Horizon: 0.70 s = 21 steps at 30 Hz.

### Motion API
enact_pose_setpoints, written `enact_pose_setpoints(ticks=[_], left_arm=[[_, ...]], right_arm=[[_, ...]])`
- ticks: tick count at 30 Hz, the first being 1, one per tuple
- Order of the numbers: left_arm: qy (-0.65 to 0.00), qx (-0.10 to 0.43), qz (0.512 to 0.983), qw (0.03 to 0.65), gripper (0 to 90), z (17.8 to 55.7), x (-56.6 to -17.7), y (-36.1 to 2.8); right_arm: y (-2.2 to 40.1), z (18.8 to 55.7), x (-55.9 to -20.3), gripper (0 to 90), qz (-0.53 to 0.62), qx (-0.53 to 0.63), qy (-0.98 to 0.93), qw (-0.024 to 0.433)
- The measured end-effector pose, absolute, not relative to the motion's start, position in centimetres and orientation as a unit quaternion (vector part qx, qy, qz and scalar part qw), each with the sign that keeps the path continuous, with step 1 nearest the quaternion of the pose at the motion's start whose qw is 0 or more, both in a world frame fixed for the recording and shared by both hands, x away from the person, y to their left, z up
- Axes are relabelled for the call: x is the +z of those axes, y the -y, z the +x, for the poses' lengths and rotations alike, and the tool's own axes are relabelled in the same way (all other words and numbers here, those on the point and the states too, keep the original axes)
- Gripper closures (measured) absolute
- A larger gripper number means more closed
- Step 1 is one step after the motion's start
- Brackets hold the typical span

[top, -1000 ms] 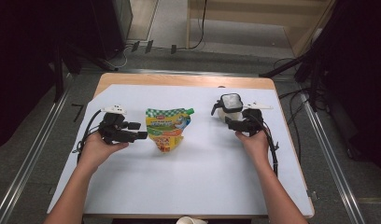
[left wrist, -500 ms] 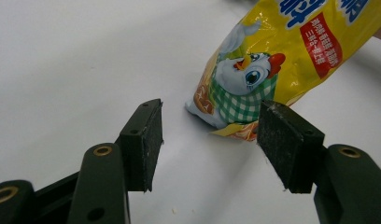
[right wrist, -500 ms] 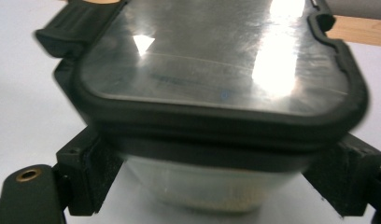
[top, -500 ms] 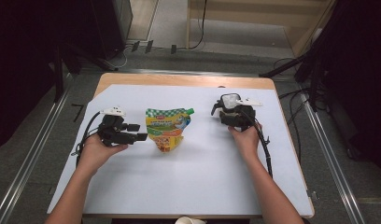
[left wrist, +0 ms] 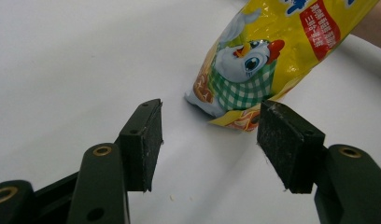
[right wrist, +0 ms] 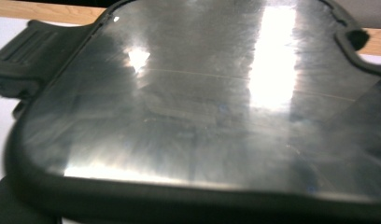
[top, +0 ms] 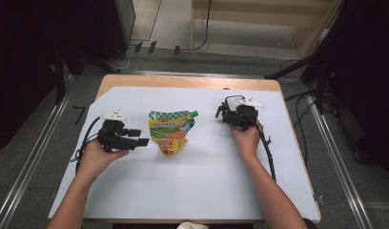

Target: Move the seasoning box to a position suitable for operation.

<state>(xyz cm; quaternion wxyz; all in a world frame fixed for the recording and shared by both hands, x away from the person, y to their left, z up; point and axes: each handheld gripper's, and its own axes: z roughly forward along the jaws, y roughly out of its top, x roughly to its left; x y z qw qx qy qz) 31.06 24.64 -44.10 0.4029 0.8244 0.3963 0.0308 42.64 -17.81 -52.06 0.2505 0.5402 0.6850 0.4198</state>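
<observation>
My left gripper [top: 135,141] lies low on the white sheet [top: 192,186] with its jaws well apart and nothing between them. In the left gripper view the pouch [left wrist: 268,60] sits just ahead of the jaw tips and a little toward the right-hand jaw, whose tip overlaps the pouch's lower corner in the picture; I cannot tell whether they touch. The pouch lies flat. Its print is yellow, with a cartoon chicken in a green-and-white checked scarf and a red label bearing white characters too small and slanted for me to read. From the high view the pouch [top: 171,131] shows a green checked band along its top, a small green cap at one upper corner, and a red mark I cannot make out.

My right gripper [top: 233,114] rests farther across the table [top: 183,82], well apart from the pouch. Its own camera looks straight onto a glossy grey panel [right wrist: 202,98] with a dark rubbery rim, streaked with glare, lying right up against the lens. No writing shows on it. I cannot tell whether the right jaws are apart or together.
</observation>
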Motion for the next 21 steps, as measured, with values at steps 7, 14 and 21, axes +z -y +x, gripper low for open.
enact_pose_setpoints(ticks=[7, 14, 21], left_arm=[[-0.398, 0.017, 0.824, 0.403, 40.7, 30.92, -44.34, -24.72], [-0.389, 0.026, 0.827, 0.405, 40.4, 30.71, -44.16, -24.73], [-0.381, 0.033, 0.831, 0.403, 40.7, 30.18, -43.73, -24.81]], right_arm=[[17.63, 42.81, -52.13, 13.8, 0.535, 0.410, -0.691, 0.262], [17.73, 42.76, -51.96, 14.8, 0.532, 0.406, -0.695, 0.264], [17.96, 42.49, -51.41, 15.1, 0.531, 0.412, -0.695, 0.254]])
